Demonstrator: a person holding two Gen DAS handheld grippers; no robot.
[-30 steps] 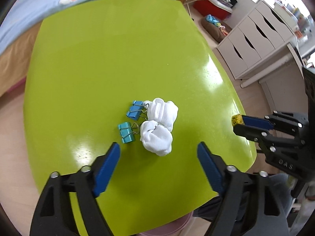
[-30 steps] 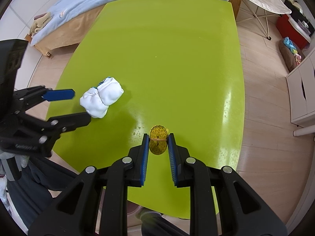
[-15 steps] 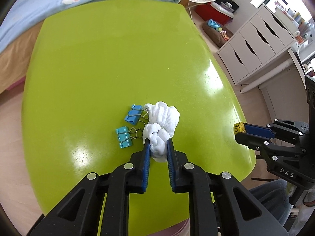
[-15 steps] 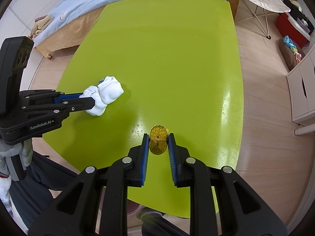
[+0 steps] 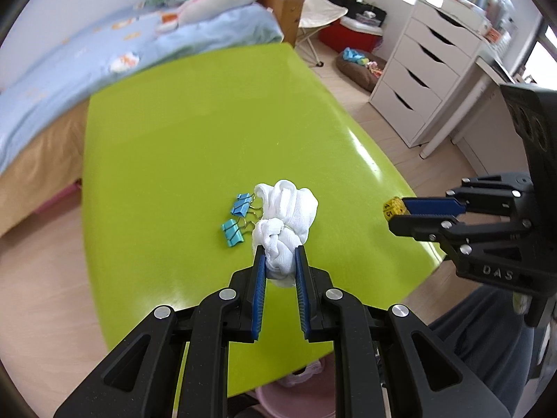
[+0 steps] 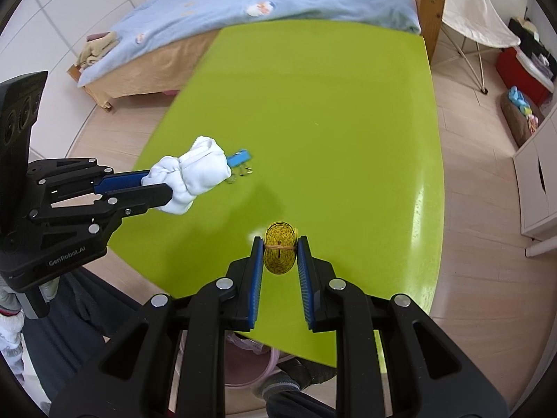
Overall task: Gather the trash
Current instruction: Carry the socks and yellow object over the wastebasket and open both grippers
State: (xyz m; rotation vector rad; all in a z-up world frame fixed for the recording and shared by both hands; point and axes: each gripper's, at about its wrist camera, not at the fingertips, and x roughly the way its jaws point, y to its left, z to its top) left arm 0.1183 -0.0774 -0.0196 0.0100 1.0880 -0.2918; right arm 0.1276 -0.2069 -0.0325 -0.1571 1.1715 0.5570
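Knotted white cloth bundle (image 5: 283,224), crumpled

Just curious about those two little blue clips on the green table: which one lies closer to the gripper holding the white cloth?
The lower blue clip, nearest the left gripper clamping the white cloth bundle. The other blue clip lies farther up the table.

Right gripper (image 6: 279,256) clamping yellow tape roll (image 6: 280,253) between blue pads, rubber band crossing roll. Left gripper (image 6: 167,193) pinching knotted white cloth (image 6: 190,174) clear of green table (image 6: 330,122). Blue binder clip (image 6: 239,157) lying on table beside cloth. Pink bin (image 6: 250,365) showing beneath near table edge.
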